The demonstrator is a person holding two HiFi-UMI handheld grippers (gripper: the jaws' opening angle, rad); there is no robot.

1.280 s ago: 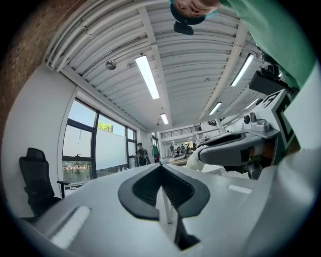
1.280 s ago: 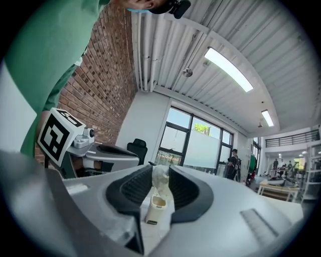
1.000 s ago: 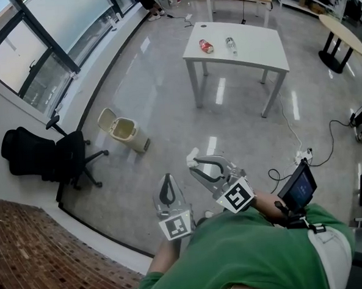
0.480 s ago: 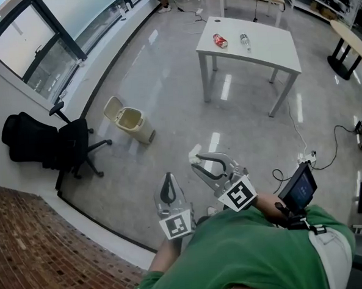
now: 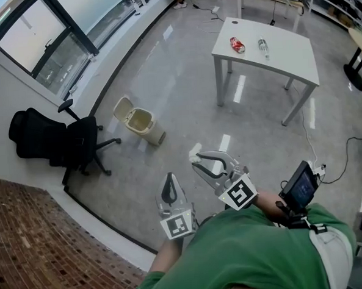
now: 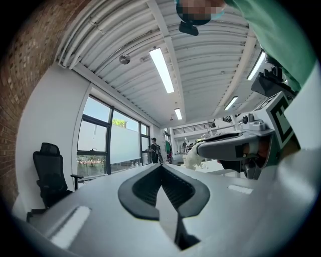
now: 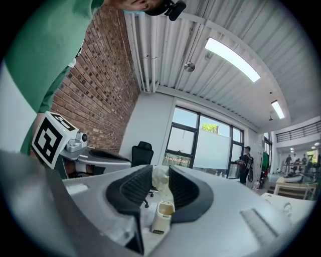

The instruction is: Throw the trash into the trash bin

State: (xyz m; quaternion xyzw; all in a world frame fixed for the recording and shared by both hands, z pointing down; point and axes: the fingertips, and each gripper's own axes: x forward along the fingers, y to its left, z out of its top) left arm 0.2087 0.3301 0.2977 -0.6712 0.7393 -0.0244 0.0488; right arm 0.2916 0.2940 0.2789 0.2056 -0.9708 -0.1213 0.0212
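A cream trash bin (image 5: 144,125) stands on the floor with its lid (image 5: 122,108) flipped open, ahead and left of both grippers. My right gripper (image 5: 199,160) is shut on a crumpled white piece of trash (image 5: 195,152). In the right gripper view the trash (image 7: 160,181) sits pinched between the jaws, and the bin (image 7: 162,217) shows through the gap below it. My left gripper (image 5: 168,178) is held beside the right one, shut and empty; in its own view the pads (image 6: 161,169) meet, and the right gripper (image 6: 226,148) shows alongside with the trash (image 6: 192,155).
A white table (image 5: 285,55) stands at the back right with a red can (image 5: 237,44) and a clear bottle (image 5: 263,45) on it. A black office chair (image 5: 58,141) is left of the bin, by the windows. Cables and a power strip (image 5: 320,168) lie at right.
The bin, chair and table have slid right and down in the head view as the person walks closer. Both grippers keep their pose, and the right one still holds the trash.
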